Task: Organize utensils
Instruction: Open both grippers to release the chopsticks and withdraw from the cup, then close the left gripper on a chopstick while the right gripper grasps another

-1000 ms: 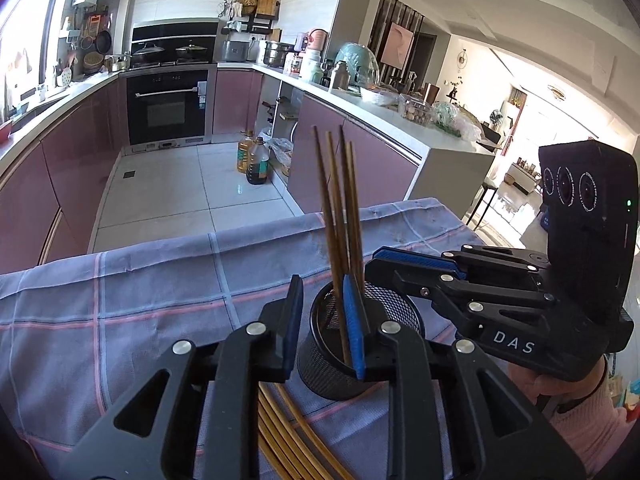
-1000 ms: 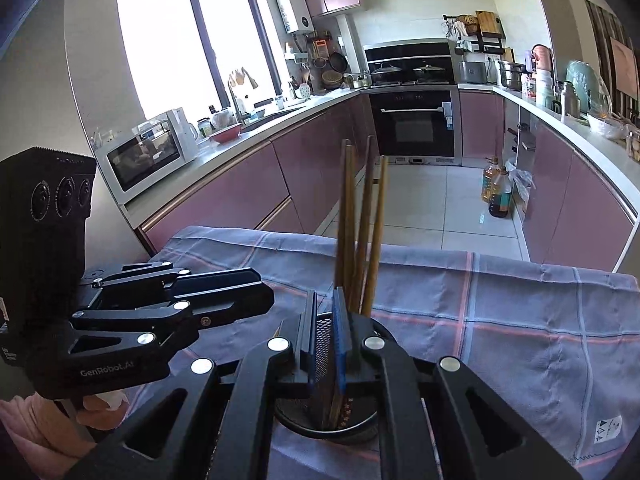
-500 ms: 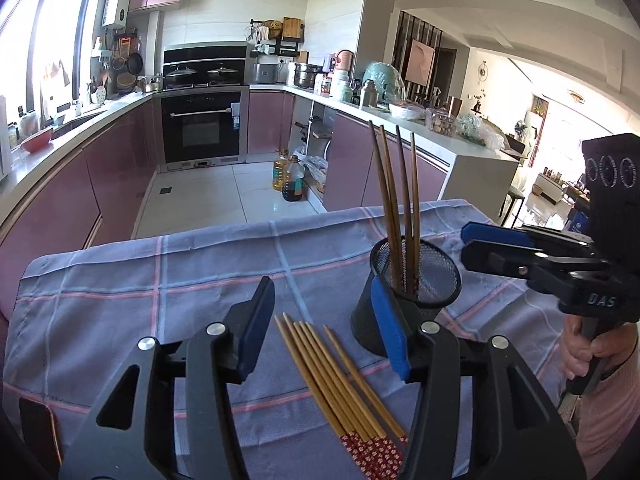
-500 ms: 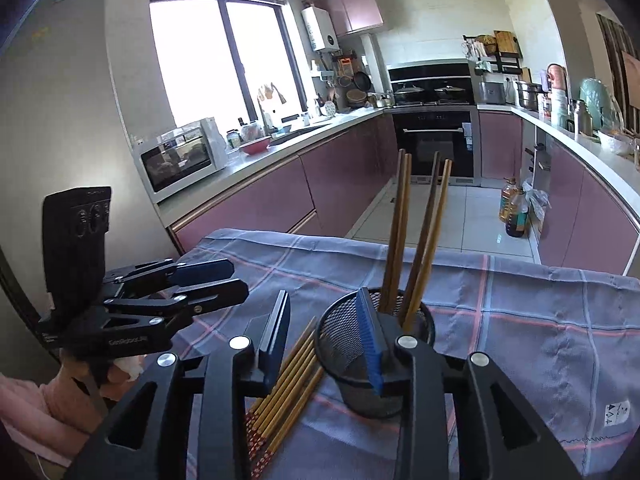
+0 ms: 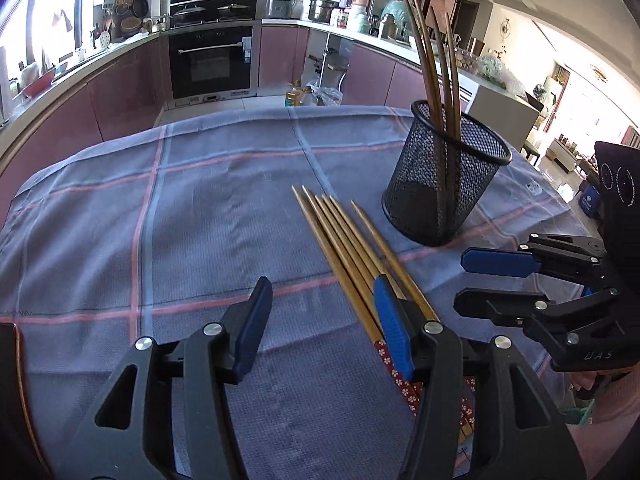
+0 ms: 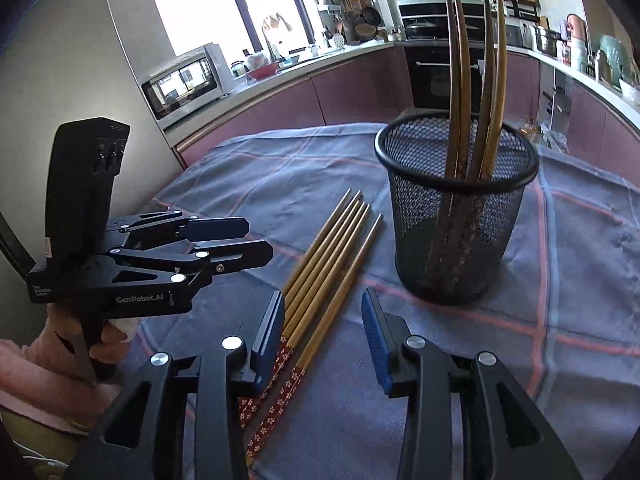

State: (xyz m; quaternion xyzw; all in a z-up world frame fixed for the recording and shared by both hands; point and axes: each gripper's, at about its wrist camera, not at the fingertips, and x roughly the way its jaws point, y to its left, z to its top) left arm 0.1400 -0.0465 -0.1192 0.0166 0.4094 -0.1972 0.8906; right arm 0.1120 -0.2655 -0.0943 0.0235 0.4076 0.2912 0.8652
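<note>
- My left jaws (image 5: 320, 322) stand apart with nothing pressed between the blue pads; only bare cloth lies in the gap.
- The right pad of my left jaws sits over the near part of the loose golden-brown wooden chopsticks with red flower-patterned ends (image 5: 352, 248); I cannot tell whether it touches them.
- My right jaws (image 6: 324, 326) are also parted and grip nothing. Two of the loose chopsticks (image 6: 328, 264) run through the gap, close to the left pad, and neither pad presses on them.
- Both pairs of jaws have just been opening; over the last moment their gap has hardly changed.
- The black wire-mesh cylindrical cup (image 5: 444, 184) stands upright on the tabletop, which is covered by a blue-grey cloth with pink and pale-blue check lines (image 5: 200, 208).
- Four darker brown chopsticks (image 6: 472, 92) stand inside the mesh cup (image 6: 456, 216), leaning on its rim, tips up.
- The loose chopsticks lie flat on the cloth (image 6: 580, 280) just beside the mesh cup, side by side, tapered tips pointing away from me and patterned ends towards me; one lies slightly apart from the rest, on the cup's side.
- In the left view my right jaws (image 5: 480, 280) hang near the cup, on the other side of the loose chopsticks.
- In the right view my left jaws (image 6: 256, 240) hang near the bundle, on the side away from the cup, held by a hand in a pink sleeve (image 6: 48, 368).
</note>
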